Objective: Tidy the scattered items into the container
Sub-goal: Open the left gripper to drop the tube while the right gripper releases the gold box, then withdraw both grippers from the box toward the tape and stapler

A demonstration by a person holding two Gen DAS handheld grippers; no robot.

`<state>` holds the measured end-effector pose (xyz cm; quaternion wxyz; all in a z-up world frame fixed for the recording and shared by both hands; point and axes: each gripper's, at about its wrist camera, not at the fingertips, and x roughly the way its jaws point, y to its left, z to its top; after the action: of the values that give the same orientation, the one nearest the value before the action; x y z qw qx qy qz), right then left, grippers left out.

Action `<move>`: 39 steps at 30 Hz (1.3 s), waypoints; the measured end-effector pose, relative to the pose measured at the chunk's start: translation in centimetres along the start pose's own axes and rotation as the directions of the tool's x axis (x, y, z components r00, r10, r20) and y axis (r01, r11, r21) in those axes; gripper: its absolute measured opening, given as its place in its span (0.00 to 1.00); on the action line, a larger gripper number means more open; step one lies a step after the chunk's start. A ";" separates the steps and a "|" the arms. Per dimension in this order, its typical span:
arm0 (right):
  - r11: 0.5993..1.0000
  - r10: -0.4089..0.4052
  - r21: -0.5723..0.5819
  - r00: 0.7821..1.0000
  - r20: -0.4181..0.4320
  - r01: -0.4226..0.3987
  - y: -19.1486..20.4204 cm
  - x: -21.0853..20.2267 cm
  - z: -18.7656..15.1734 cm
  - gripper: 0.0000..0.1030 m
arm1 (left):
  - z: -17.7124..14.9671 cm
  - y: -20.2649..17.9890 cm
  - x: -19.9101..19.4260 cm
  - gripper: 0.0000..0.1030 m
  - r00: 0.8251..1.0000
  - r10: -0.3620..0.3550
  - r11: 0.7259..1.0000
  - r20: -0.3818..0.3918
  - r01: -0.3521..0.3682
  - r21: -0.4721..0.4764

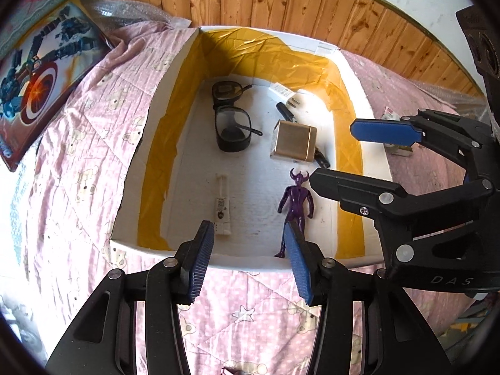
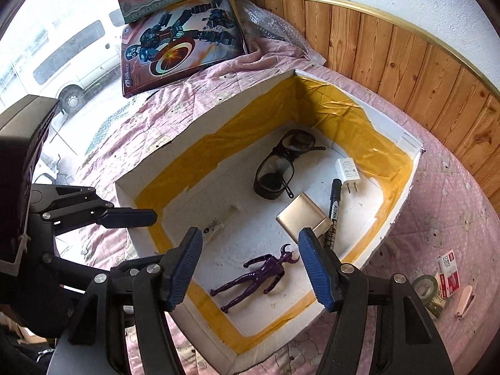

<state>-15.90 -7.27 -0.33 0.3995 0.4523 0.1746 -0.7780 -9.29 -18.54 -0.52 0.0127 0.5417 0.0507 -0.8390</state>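
A white foam box (image 1: 165, 84) (image 2: 175, 134) lined with yellow tape sits on a pink quilt. Inside lie black glasses (image 1: 232, 118) (image 2: 278, 168), a white charger plug (image 1: 282, 92) (image 2: 347, 170), a black marker (image 2: 333, 209), a gold flat case (image 1: 293, 143) (image 2: 301, 217), a small white tube (image 1: 222, 209) (image 2: 215, 226) and a purple horned figure (image 1: 295, 200) (image 2: 256, 276). My left gripper (image 1: 250, 265) (image 2: 140, 240) hovers open over the box's near edge, holding nothing. My right gripper (image 2: 250, 265) (image 1: 332, 154) hangs open above the figure, also holding nothing.
On the quilt to the right of the box lie a tape roll (image 2: 426, 284), a red-and-white small box (image 2: 448, 273) and a pink clipper-like item (image 2: 465, 301). Toy boxes (image 2: 184, 43) lean at the far left. A wood-panelled wall (image 1: 312, 3) runs behind.
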 end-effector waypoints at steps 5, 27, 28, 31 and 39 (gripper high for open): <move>1.000 -0.010 -0.021 0.999 0.030 0.011 0.9 -1.8 -1.1 0.63 | -1.1 -0.8 -1.8 0.48 0.999 0.019 1.000 0.035 -0.019 0.017; 0.968 -0.152 0.241 0.937 0.314 0.076 -2.1 -10.7 -14.1 0.64 | -7.2 -11.2 -7.4 0.48 0.965 -0.072 0.986 0.252 0.031 0.165; 0.960 -0.162 0.271 0.934 0.318 0.075 -2.8 -10.9 -15.1 0.64 | -7.1 -12.0 -7.2 0.48 0.965 -0.083 0.984 0.248 0.040 0.173; 0.930 -0.186 0.364 0.927 0.327 0.058 -5.2 -11.7 -18.0 0.61 | -6.5 -14.4 -6.1 0.48 0.968 -0.127 0.978 0.216 0.086 0.189; 0.835 -0.276 0.543 0.923 0.267 0.092 -13.2 -12.7 -23.3 0.53 | -2.3 -20.8 -0.4 0.49 0.965 -0.232 0.965 0.123 0.212 0.151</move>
<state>-9.61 21.50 -3.17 0.2080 0.3855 -0.0696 -0.8963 -8.68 2.36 0.38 -0.1151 0.4720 0.0526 -0.8725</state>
